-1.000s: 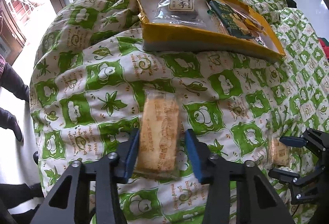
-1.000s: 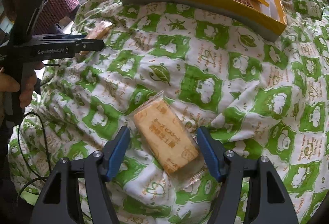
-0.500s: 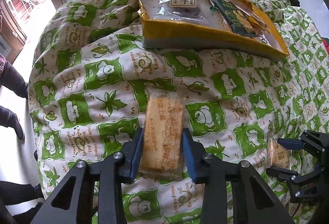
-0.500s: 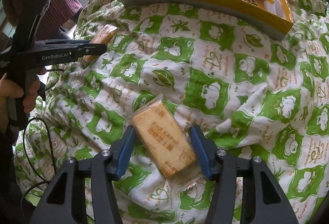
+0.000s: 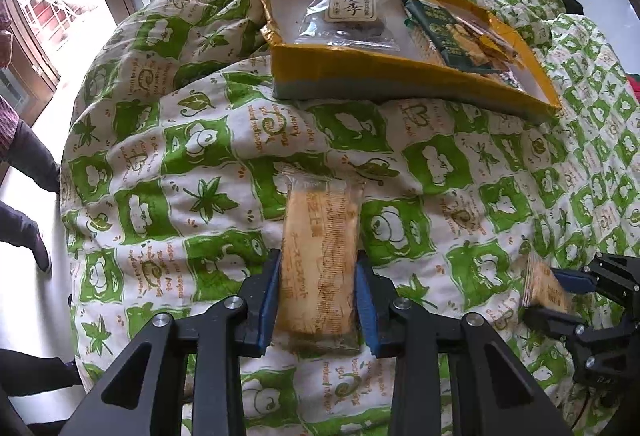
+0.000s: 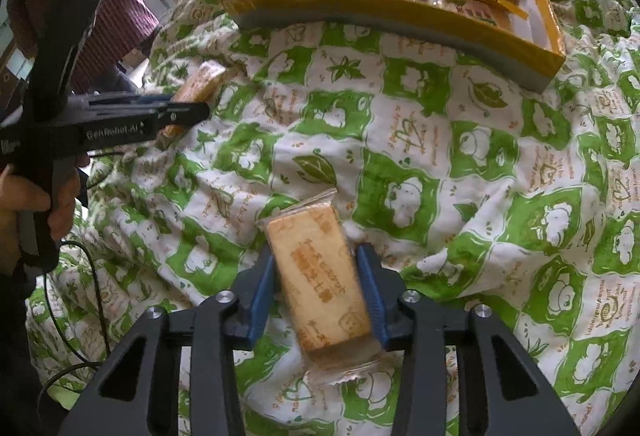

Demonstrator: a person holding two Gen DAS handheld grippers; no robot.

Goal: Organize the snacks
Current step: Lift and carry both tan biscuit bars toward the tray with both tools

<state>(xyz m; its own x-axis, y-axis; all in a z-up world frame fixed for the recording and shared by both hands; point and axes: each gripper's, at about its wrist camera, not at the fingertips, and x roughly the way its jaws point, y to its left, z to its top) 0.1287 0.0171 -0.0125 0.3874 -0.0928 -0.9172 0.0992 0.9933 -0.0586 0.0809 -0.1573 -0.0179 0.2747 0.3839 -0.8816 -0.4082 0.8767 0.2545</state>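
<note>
Now clamping instead of straddling: left hand-held gripper squeezing one clear-wrapped tan biscuit pack, right hand-held gripper squeezing another. Both still lying on the green-and-white quilt, near side of the shallow yellow cardboard tray; likely readying for lifting there.

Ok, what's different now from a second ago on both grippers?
Both pairs of jaws have narrowed. The left gripper now clamps its tan cellophane-wrapped biscuit pack; the right gripper clamps the other tan wrapped biscuit pack. The yellow cardboard tray of snacks and the green-and-white quilt are unchanged.
</note>
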